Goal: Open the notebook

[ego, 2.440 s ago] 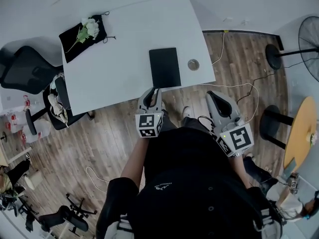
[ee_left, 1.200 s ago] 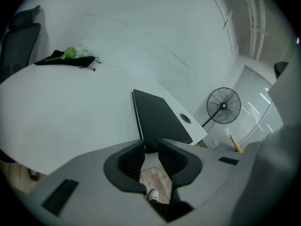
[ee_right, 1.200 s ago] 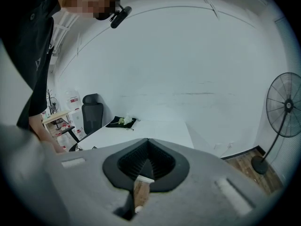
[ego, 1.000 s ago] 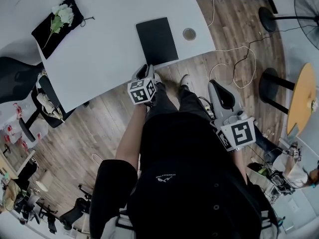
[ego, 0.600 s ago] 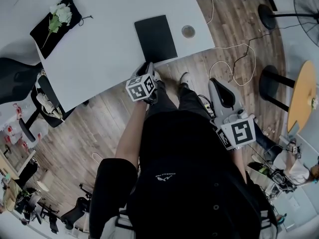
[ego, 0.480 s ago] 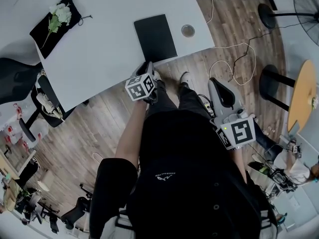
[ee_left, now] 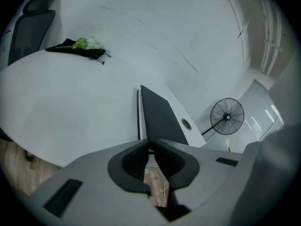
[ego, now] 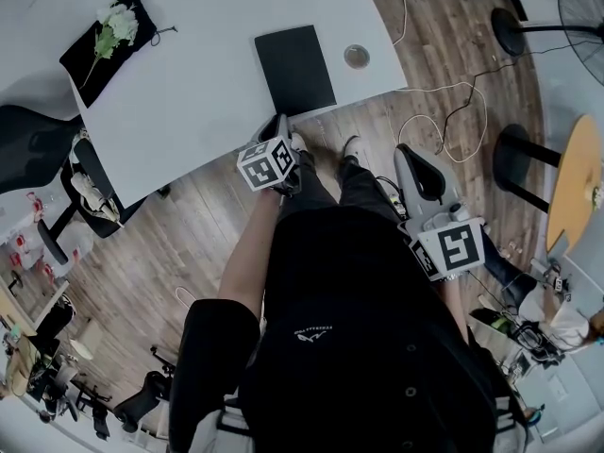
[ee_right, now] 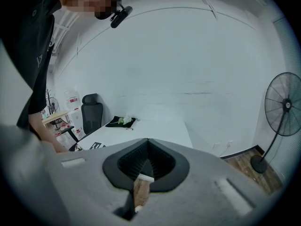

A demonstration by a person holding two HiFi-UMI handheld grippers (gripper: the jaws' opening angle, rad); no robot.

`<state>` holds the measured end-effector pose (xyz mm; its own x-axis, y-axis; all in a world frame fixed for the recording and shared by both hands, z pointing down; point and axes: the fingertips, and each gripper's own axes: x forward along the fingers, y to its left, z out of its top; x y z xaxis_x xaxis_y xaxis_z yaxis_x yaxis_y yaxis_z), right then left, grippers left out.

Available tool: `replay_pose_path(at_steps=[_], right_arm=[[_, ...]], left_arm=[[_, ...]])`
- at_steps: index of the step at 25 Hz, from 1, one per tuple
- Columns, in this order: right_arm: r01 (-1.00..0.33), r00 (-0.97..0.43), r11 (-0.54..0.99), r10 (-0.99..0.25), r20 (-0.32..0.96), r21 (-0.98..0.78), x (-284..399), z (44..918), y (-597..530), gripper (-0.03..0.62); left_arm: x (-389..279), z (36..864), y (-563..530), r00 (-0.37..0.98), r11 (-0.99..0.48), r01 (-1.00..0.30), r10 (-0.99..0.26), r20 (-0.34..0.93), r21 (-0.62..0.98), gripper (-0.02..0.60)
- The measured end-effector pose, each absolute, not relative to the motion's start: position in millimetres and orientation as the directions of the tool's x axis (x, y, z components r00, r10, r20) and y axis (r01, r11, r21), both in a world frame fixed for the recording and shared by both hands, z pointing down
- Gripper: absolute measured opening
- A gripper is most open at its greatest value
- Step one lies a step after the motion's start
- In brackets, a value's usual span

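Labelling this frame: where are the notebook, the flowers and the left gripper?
notebook (ego: 295, 68), head view, middle of cover
flowers (ego: 117, 22), head view, white blossoms
left gripper (ee_left: 151, 143), left gripper view, between its fingertips

Table (ego: 189, 92): white, standing over a wooden floor (ego: 179, 253).
Cloth (ego: 90, 55): black, lying at the table's far left corner, thin strings trailing off it.
Flowers (ego: 115, 22): white with a green stem, resting on the cloth.
Disc (ego: 357, 57): round, sitting in the tabletop near its right edge.
Office chair (ego: 33, 144): black, standing at the table's left side.
Fan (ego: 580, 8): standing on the floor at the far right.
Cables (ego: 444, 102): pale, trailing across the floor right of the table.
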<state>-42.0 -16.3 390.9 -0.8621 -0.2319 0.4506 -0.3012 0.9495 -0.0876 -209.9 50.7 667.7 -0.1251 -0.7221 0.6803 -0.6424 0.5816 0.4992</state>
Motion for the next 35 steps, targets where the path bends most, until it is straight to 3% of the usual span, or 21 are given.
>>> replay_pose_path(at_steps=[35], right_arm=[[-0.259,-0.905,0.959,-0.199,0.375,-0.115,3,378,-54,0.002]], left_arm=[[-192,597,30,-0.262,0.580,-0.722,-0.735,0.626,0.379,0.017]])
